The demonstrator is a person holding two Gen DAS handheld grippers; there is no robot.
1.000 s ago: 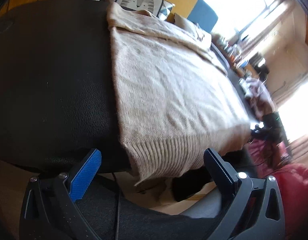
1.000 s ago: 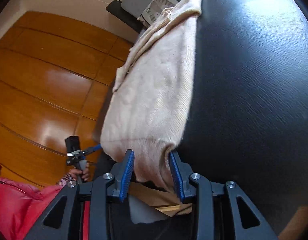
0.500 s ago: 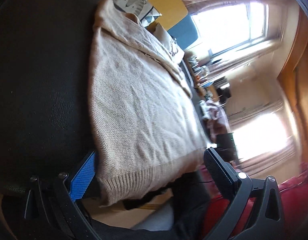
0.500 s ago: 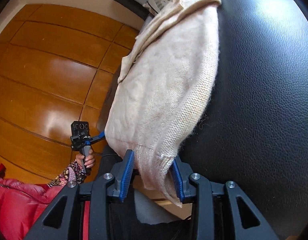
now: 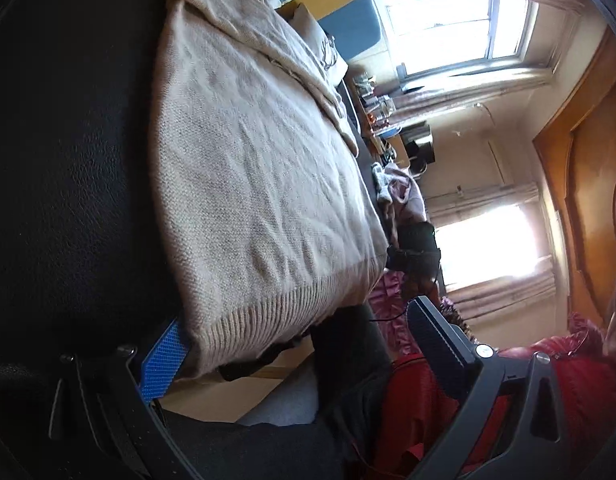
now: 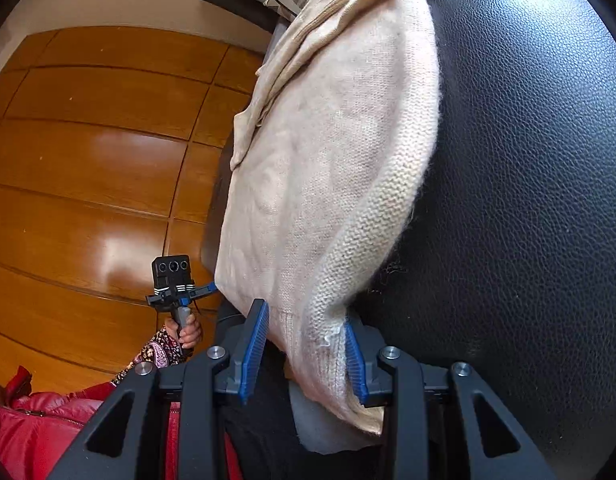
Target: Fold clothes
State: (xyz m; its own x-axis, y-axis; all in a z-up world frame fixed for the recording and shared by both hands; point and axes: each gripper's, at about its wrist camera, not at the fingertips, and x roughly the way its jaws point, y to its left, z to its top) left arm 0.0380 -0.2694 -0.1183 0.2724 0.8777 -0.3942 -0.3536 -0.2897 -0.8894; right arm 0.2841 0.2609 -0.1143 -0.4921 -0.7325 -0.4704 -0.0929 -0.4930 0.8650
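Currently the beige sweater [image 5: 259, 168] lies spread flat on a black leather surface [image 5: 67, 160], its ribbed hem hanging over the near edge. My right gripper [image 6: 303, 344] is partly closed, its blue pads clamping one hem corner. My left gripper [image 5: 291, 352] stands wide, nothing held; its blue pad [image 5: 161, 364] sits just beside the opposite hem corner.

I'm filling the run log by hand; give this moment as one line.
task: fold clothes | sweater: flat on black surface | right gripper: hem corner between pads | left gripper: open at other hem corner
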